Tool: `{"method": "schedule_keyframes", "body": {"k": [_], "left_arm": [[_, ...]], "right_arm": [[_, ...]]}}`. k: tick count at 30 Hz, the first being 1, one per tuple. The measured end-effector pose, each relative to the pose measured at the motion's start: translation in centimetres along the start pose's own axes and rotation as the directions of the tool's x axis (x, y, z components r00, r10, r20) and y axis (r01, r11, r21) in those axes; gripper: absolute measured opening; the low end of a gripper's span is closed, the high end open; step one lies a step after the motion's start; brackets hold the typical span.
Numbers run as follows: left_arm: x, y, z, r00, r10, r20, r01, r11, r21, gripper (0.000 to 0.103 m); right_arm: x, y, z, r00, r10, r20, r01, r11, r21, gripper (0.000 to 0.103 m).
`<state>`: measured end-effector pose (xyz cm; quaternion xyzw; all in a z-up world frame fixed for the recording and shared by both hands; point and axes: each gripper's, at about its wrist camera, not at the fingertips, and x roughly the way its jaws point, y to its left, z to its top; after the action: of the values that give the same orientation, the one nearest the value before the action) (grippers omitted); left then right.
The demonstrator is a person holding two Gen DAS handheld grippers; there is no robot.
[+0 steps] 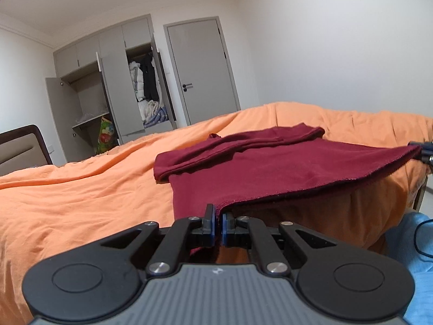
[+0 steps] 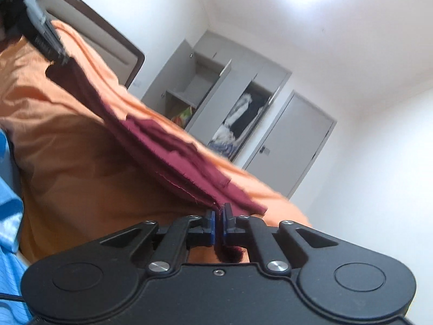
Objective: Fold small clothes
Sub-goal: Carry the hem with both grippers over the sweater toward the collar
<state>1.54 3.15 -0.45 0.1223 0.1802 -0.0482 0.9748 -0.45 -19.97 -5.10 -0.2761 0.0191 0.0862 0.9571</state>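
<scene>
A dark red garment [image 1: 270,168] lies on the orange bed cover [image 1: 81,189], its sleeves folded in across the far part. My left gripper [image 1: 219,218] is shut on the near left corner of its hem. My right gripper [image 1: 423,153] shows at the right edge of the left wrist view, holding the other hem corner. The hem edge hangs stretched between the two, lifted over the bed's near edge. In the right wrist view the right gripper [image 2: 219,212] is shut on the garment [image 2: 167,146], and the left gripper [image 2: 58,54] pinches the far corner.
The orange bed cover [image 2: 62,140] drapes down the bed's side. A headboard [image 1: 21,146] stands at the left. A grey wardrobe [image 1: 113,81] with open doors and a closed grey door [image 1: 203,73] are beyond the bed. Light blue clothing of a person [image 1: 416,243] is at the right.
</scene>
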Motion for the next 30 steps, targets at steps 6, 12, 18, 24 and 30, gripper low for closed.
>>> {"method": "schedule_keyframes", "body": {"k": [6,12,18,24,30], "left_arm": [[-3.3,0.0,0.2,0.996,-0.002,0.088,0.002,1.000,0.010,0.004],[-6.6,-0.2,1.5,0.996,-0.038,0.083,0.032,0.997,0.069,0.003],[-9.8,0.1,3.6,0.993,-0.093,0.065,0.087,0.992,0.096,0.004],[-8.0,1.1,6.7,0.993,-0.100,0.068,0.092,0.989,0.114,0.004],[-2.7,2.6,12.1,0.995,-0.098,0.030,0.092,0.984,0.149,0.004]], "right_arm": [[-2.2,-2.0,1.4,0.998,0.016,0.054,-0.014,0.999,-0.030,0.003],[-4.8,-3.9,3.5,0.996,0.085,0.011,-0.084,0.993,-0.081,0.003],[-7.8,-6.1,6.5,0.978,0.202,-0.060,-0.202,0.979,-0.003,0.003],[-4.9,-8.7,8.7,0.971,0.232,-0.060,-0.226,0.970,0.090,0.004],[2.2,-12.1,10.4,0.964,0.246,-0.104,-0.226,0.959,0.173,0.004]]}}
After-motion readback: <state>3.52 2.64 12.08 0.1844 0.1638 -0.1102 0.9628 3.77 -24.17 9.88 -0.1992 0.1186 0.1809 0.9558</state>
